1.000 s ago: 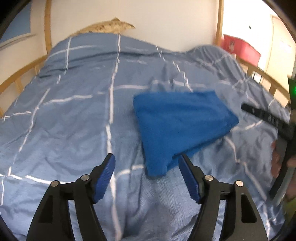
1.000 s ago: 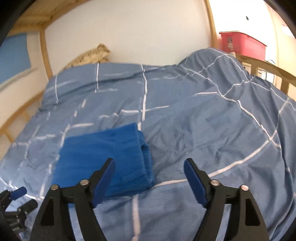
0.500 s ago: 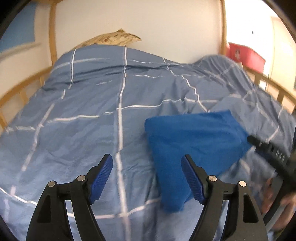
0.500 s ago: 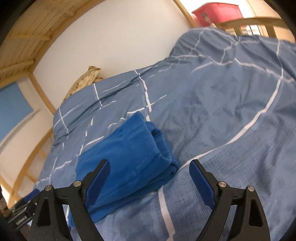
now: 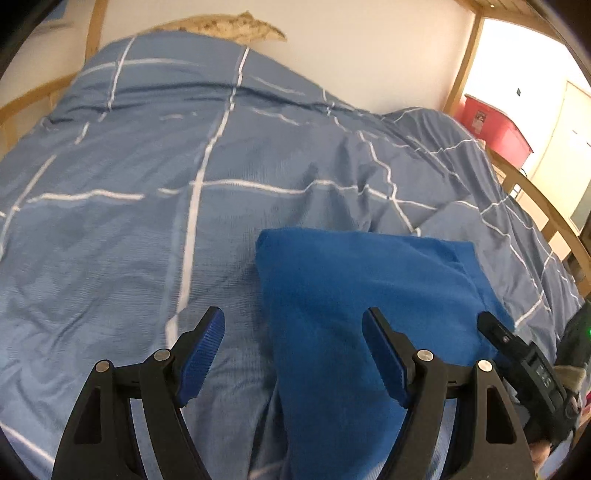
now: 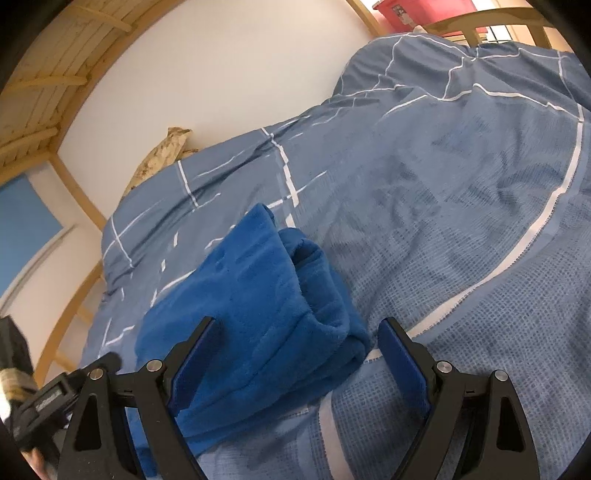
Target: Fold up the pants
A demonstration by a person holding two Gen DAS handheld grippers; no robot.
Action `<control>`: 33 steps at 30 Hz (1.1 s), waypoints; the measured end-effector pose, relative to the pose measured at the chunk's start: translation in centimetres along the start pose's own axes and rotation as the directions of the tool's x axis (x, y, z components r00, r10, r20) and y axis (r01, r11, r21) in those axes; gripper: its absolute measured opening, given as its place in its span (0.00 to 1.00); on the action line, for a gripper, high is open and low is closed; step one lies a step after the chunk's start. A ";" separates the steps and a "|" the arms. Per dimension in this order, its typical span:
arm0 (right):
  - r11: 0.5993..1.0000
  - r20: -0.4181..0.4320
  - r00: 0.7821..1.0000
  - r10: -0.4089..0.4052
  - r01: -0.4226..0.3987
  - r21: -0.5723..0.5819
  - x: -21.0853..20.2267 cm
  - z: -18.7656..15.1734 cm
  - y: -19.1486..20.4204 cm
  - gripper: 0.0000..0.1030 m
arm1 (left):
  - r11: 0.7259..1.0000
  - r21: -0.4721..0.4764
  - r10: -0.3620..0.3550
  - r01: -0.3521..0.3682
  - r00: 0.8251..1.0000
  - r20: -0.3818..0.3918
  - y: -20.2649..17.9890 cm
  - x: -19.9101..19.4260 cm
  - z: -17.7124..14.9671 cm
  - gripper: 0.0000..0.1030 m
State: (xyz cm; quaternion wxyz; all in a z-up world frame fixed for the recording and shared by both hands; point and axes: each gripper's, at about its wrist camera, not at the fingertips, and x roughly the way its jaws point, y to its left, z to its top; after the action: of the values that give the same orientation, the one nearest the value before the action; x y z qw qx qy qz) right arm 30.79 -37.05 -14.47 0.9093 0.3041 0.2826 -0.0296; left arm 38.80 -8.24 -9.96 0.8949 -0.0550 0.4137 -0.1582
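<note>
The folded blue fleece pants point(image 5: 362, 295) lie on the blue checked duvet point(image 5: 147, 221). My left gripper point(image 5: 293, 325) is open low over them. The pants' left edge runs between its fingers, with the left finger point(image 5: 207, 343) over bare duvet. In the right wrist view the pants point(image 6: 258, 288) show their thick folded end. My right gripper point(image 6: 299, 328) is open and straddles that end's near corner. Its right finger point(image 6: 402, 365) is beside the fold, above the duvet. No pad presses on the cloth.
A wooden bed rail point(image 5: 546, 206) runs along the right side, with a red box point(image 5: 495, 125) beyond it. A beige pillow point(image 5: 229, 27) lies at the far wall. The duvet bulges into a mound point(image 6: 461, 92) at the far right. Wooden slats point(image 6: 40, 74) hang overhead.
The left gripper slid right and closer, so the pants' left edge now lies between its fingers. The right gripper sank and rolled, closing in on the folded end.
</note>
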 end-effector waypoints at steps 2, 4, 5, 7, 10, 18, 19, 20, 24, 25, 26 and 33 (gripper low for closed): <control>1.000 -0.009 1.000 -0.006 0.006 -0.002 0.3 0.0 -0.1 0.86 | 1.000 -0.011 -0.021 0.020 1.000 -0.019 0.1 1.1 0.1 0.74; 1.000 -0.012 1.000 -0.009 0.009 -0.004 0.5 -0.1 -0.2 0.86 | 0.999 -0.019 -0.035 0.034 0.999 -0.039 0.1 2.0 0.0 0.74; 1.000 -0.012 1.000 -0.009 0.009 -0.004 0.5 -0.1 -0.3 0.86 | 0.999 -0.024 -0.043 0.042 0.998 -0.049 0.1 2.5 -0.1 0.74; 1.000 -0.017 1.000 -0.009 0.009 -0.002 0.7 -0.2 -0.4 0.86 | 0.998 -0.041 -0.056 0.053 0.996 -0.066 0.3 3.3 -0.2 0.74; 1.000 -0.024 1.000 -0.012 0.012 -0.008 1.0 -0.2 -0.4 0.86 | 0.995 -0.064 -0.076 0.071 0.994 -0.080 0.5 3.9 -0.5 0.74; 0.999 -0.051 0.999 0.003 -0.004 -0.034 1.4 -0.1 0.2 0.64 | 0.988 -0.075 -0.143 0.136 0.984 -0.108 0.1 3.9 0.1 0.34; 0.999 -0.049 0.999 0.001 -0.003 -0.036 1.3 -0.1 0.2 0.56 | 0.987 -0.074 -0.147 0.139 0.984 -0.105 0.0 3.7 0.2 0.31; 0.999 -0.049 0.999 0.002 -0.004 -0.043 1.2 0.0 0.3 0.52 | 0.988 -0.073 -0.145 0.138 0.984 -0.099 -0.2 3.4 0.3 0.28; 0.995 -0.047 0.999 -0.012 0.008 -0.098 0.3 0.4 1.4 0.37 | 0.989 -0.064 -0.137 0.133 0.989 -0.058 -0.6 1.5 0.9 0.23; 0.992 -0.043 0.999 -0.019 0.013 -0.122 -0.1 0.5 1.9 0.35 | 0.989 -0.059 -0.138 0.135 0.989 -0.045 -0.7 0.8 1.1 0.23; 0.990 -0.039 0.999 -0.025 0.019 -0.140 -0.5 0.6 2.4 0.34 | 0.989 -0.054 -0.138 0.136 0.990 -0.038 -0.8 0.3 1.3 0.23; 0.977 0.003 1.000 0.001 0.000 -0.211 -4.7 0.9 7.1 0.32 | 0.995 -0.013 -0.101 0.102 0.994 0.040 0.8 -5.7 2.3 0.22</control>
State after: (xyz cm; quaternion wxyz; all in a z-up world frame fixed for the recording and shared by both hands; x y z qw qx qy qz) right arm 28.89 -32.36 -7.56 0.9369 0.2058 0.2826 0.0004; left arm 37.24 -5.67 -4.53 0.8932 -0.0857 0.3937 -0.1994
